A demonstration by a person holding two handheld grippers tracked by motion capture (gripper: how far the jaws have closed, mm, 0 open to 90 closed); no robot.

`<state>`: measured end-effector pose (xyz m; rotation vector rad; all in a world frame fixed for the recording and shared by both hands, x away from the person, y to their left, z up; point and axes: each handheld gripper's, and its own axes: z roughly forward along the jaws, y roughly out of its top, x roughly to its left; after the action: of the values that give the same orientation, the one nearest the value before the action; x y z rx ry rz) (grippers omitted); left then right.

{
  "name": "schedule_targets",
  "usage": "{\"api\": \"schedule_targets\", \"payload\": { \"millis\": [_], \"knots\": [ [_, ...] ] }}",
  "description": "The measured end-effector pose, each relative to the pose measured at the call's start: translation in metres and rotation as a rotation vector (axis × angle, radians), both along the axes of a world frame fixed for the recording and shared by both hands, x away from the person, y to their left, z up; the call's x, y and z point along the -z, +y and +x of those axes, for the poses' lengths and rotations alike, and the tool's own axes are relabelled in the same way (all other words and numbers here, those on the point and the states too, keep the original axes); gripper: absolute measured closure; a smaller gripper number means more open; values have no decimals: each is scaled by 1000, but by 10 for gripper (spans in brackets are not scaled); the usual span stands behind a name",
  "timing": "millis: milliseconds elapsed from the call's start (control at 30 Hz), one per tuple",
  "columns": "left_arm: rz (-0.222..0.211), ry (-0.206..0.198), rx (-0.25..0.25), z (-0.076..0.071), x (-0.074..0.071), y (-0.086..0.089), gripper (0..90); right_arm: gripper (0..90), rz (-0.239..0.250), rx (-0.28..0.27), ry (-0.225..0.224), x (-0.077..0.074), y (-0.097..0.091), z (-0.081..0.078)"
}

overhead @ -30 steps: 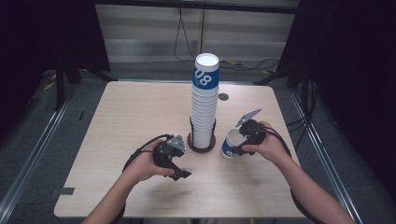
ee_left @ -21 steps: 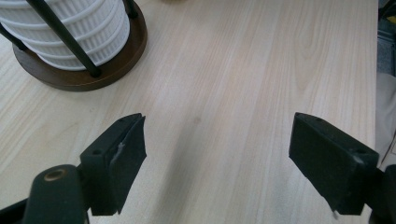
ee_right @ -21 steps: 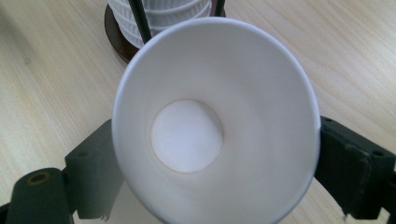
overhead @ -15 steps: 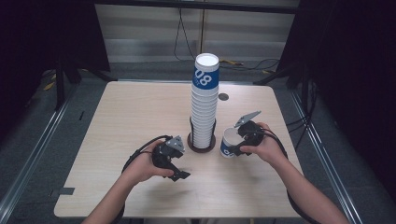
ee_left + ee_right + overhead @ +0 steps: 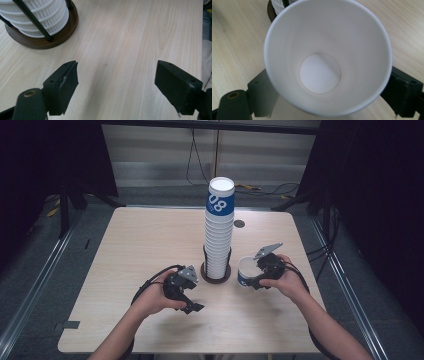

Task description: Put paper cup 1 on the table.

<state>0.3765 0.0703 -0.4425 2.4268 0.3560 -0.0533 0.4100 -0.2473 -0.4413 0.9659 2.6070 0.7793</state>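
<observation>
A tall stack of white paper cups (image 5: 220,227), the top one with a blue band, stands in a black wire holder on a round brown base (image 5: 203,269) at the table's middle. Just right of it, my right gripper (image 5: 250,277) is shut on a single paper cup (image 5: 245,270). The right gripper view looks down into this cup (image 5: 322,40), empty and white, with a jaw pressed against each side. My left gripper (image 5: 188,302) hovers left of the stack's front. Its jaws stand wide open over bare wood (image 5: 120,50), and the brown base (image 5: 60,35) lies beyond them.
The light wooden table (image 5: 140,245) has a small dark round disc (image 5: 239,224) behind the stack. Black cables trail from both grippers. Metal rails and dark floor surround the table.
Almost nothing: the right gripper has shifted very slightly with the cup in it. The left gripper stays open in the same spot.
</observation>
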Motion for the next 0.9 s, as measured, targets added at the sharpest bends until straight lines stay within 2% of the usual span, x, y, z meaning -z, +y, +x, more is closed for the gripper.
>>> {"api": "schedule_targets", "payload": {
  "millis": [100,167,367,433,533,667,767,800,900],
  "knots": [
    [-7,5,-9,-1,-1,1,187,122,19,0,-5,2,-3,-4],
    [-3,3,-10,0,-2,2,187,122,13,-6,-1,5,-7,-8],
    [-8,6,-33,3,-9,6,184,121,3,-14,21,8,-12,-19],
    [-8,-3,-36,4,-13,7,182,122,17,-16,32,8,-14,-23],
    [-16,-2,-40,5,-18,9,179,124,23,-20,38,4,-16,-30],
    [-24,-9,-70,8,-25,11,177,124,23,-29,48,-1,-17,-36],
    [-33,-11,-72,9,-31,13,177,127,29,-38,46,-6,-19,-40],
    [-23,-18,-64,10,-33,14,177,127,26,-36,45,-8,-20,-42],
    [-31,-18,-83,12,-38,15,177,127,32,-45,52,-13,-22,-45]
  ]
}}
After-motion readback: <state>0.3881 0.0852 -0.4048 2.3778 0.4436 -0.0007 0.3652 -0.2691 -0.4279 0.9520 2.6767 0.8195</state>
